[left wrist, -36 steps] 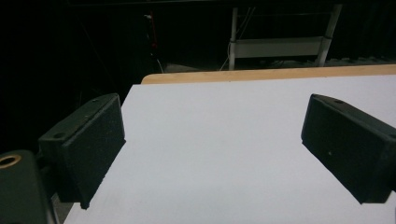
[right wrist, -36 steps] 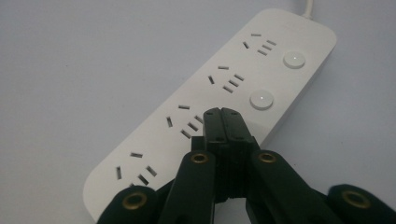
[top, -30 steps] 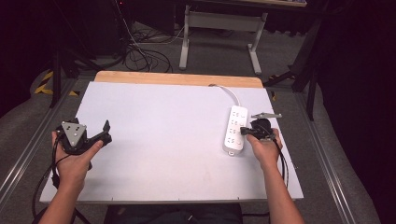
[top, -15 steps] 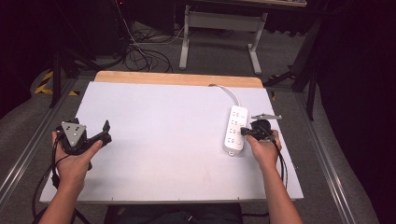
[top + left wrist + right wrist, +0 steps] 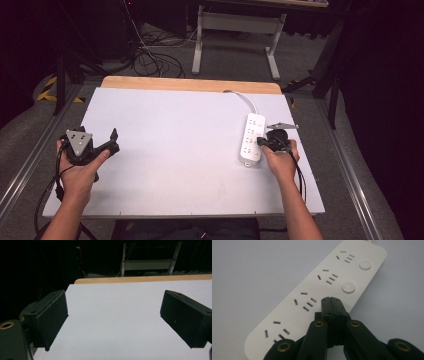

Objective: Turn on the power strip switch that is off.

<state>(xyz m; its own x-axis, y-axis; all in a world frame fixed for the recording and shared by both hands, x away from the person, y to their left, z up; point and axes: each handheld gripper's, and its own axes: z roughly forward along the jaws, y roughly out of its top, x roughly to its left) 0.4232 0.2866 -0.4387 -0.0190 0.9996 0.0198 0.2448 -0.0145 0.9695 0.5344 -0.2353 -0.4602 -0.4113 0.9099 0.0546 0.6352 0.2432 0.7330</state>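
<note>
Right tool (image 5: 330,300), jaws together, over white power strip (image 5: 317,290) buttons.

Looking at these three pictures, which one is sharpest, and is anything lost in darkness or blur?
Right gripper view: sharpest, the power strip evenly lit, its slots crisp. Left gripper view: the near pads look soft, and the room behind the table is nearly black. High view: the table is bright, its surroundings dark and murky.

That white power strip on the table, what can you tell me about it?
The power strip is a long white block that looks like plastic, lying flat on the table's right side. It has rows of sockets, nothing plugged in, and round buttons along one edge. A white cord leaves its far end. The right tool, jaws together, is over its top, near a button.
</note>
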